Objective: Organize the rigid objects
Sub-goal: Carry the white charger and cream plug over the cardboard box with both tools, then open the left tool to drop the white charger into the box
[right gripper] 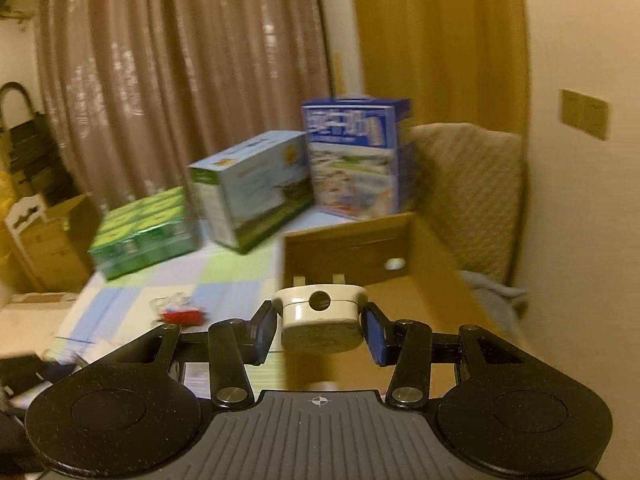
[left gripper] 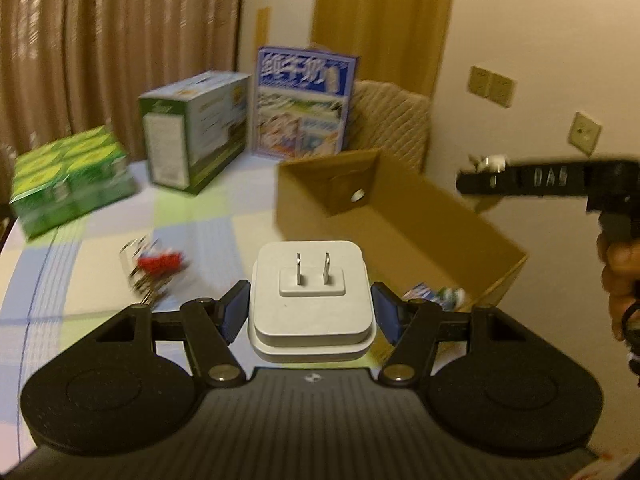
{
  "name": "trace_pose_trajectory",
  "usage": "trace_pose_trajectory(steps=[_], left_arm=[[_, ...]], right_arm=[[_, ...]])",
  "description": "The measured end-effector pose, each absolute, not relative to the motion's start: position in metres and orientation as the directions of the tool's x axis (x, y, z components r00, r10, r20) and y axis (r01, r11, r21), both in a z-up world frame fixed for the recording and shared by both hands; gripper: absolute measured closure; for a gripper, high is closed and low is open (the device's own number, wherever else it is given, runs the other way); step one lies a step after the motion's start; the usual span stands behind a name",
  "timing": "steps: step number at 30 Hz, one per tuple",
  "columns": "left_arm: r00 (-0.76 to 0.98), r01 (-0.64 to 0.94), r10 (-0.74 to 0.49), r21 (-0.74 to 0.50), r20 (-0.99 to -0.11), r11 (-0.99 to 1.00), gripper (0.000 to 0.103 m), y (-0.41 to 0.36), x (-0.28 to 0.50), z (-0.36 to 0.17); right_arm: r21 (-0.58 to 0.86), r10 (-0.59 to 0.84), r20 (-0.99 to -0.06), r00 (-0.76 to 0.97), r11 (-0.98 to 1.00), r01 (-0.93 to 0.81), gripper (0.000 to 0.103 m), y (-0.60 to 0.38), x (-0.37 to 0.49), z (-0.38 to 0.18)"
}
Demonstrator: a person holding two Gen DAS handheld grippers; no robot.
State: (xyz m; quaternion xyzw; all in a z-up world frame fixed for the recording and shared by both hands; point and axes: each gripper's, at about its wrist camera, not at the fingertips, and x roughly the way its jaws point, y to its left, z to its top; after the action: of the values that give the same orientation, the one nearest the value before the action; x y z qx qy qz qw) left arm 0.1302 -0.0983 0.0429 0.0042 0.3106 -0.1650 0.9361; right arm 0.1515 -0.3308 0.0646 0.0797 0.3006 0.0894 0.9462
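Ahead of both your claws sits the open brown cardboard box (left gripper: 400, 216), its long axis running away from you and its mouth facing up. Your left gripper (left gripper: 310, 308) is clamped on the square white two-pin power adapter (left gripper: 310, 292), prongs up, and the box lies just beyond it, slightly right. Your right gripper (right gripper: 320, 326) is clamped on the small rounded cream plug adapter (right gripper: 320, 316), with the box directly ahead of it, so it looks the nearer.
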Motion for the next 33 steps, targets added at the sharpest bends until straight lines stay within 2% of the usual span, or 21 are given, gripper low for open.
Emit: trace_pose_trajectory(steps=[6, 14, 33], left_arm=[[0.722, 0.388, -0.363, -0.09, -0.589, 0.917, 0.043, -0.147, 0.157, 0.055], [0.68, 0.433, -0.381, -0.076, -0.627, 0.898, 0.043, -0.196, 0.204, 0.037], [0.637, 0.473, -0.362, -0.026, -0.68, 0.881, 0.043, -0.227, 0.261, -0.005]], right_arm=[[0.19, 0.17, -0.586, 0.792, 0.979, -0.07, 0.06, -0.378, 0.157, 0.05], [0.204, 0.168, -0.63, 0.758, 0.978, -0.048, 0.06, -0.412, 0.185, 0.012], [0.192, 0.229, -0.659, 0.716, 0.972, -0.134, 0.06, -0.423, 0.22, -0.033]])
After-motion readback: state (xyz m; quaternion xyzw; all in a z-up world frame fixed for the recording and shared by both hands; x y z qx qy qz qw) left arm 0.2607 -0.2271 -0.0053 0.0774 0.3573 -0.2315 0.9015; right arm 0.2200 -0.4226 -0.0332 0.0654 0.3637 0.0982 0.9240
